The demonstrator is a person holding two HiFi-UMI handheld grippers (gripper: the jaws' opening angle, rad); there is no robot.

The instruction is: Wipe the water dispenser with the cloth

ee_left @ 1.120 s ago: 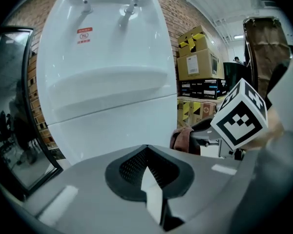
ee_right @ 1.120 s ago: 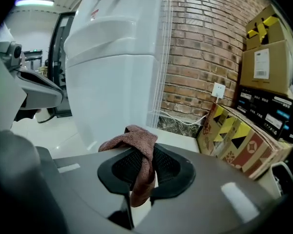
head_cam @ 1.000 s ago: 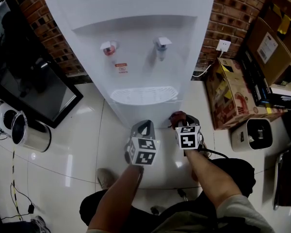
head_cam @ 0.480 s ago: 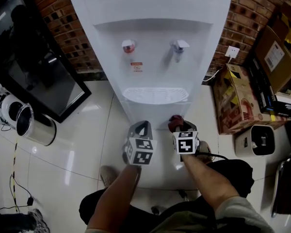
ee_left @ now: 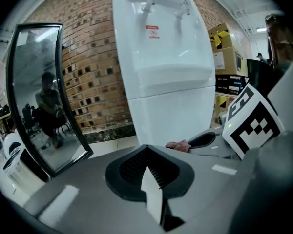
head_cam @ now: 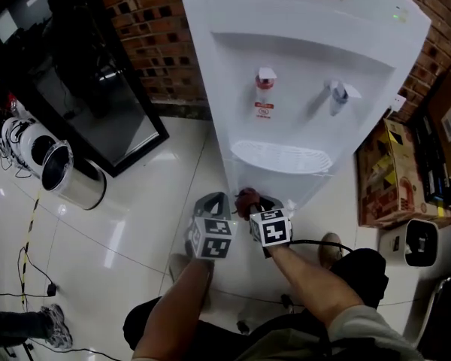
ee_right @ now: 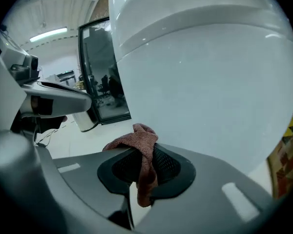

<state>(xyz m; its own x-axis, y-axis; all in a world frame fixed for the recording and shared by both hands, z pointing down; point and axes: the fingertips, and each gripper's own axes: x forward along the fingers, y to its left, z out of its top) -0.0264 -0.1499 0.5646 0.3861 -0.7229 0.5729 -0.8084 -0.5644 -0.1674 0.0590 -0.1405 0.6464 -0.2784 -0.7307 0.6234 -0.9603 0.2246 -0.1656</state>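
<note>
My right gripper is clamped on the reddish cloth. The water dispenser has its lower front panel dead ahead of it, close, just below the drip tray. The left gripper is closed on nothing, alongside but a bit further off, so I reckon the right one leads.

The water dispenser stands far, against the brick wall; a mirror leans on that wall to its left; a bin sits on the floor nearer left; a cardboard box lies right; the left tongs and right tongs are side by side before the dispenser's base.
</note>
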